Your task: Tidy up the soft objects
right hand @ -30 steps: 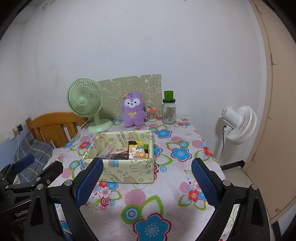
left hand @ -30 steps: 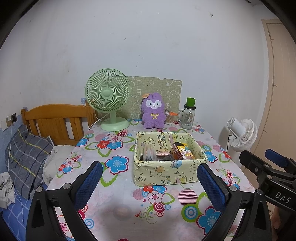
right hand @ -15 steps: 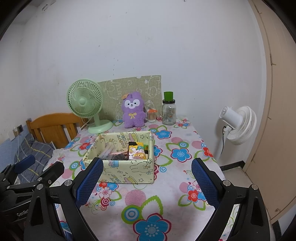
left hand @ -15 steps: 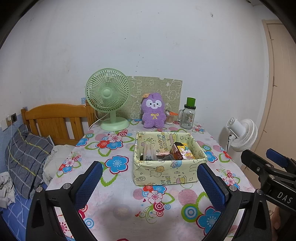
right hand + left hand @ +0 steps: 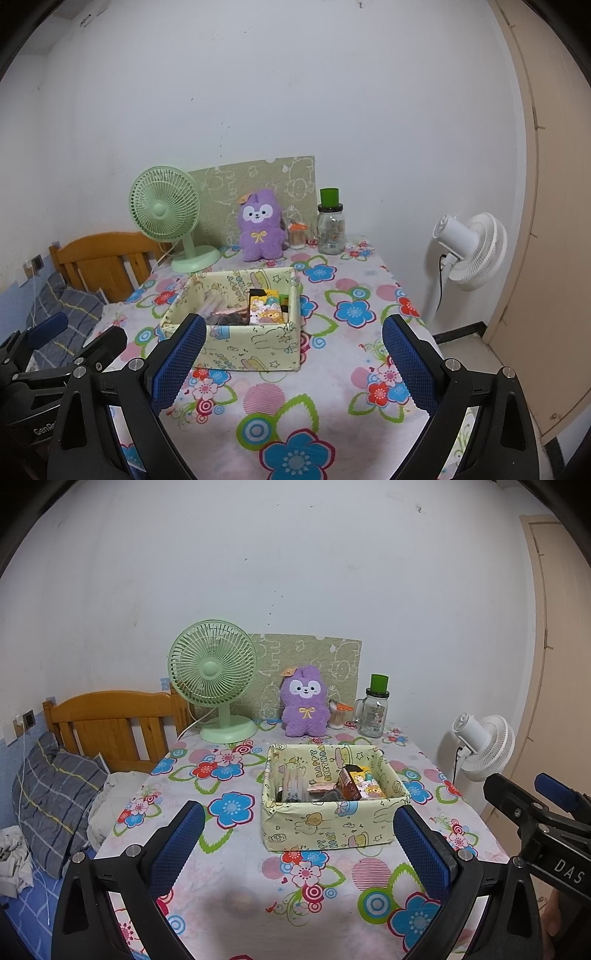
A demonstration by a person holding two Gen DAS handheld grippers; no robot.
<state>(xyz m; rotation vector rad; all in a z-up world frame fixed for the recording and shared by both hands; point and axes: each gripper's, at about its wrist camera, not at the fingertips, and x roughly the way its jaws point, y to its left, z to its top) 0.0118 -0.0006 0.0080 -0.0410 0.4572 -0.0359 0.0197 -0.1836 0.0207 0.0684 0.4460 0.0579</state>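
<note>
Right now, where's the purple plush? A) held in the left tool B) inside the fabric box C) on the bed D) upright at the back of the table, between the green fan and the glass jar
D: the purple plush stands upright near the wall, with the green fan on one side and the glass jar on the other, behind the fabric box.

The box (image 5: 332,827) carries "HAPPY BIRTHDAY" in yellow-green letters on its inner back wall, just right of frame centre in the left wrist view. On its front wall, "PPY" shows upside down. At the lower right edge of that view, "DAS" stands in white on the right gripper (image 5: 535,805). At the lower left edge of the right wrist view, "GenRo", cut off, stands on the left gripper (image 5: 55,332). The jar's (image 5: 372,718) label is too small to read.
</note>
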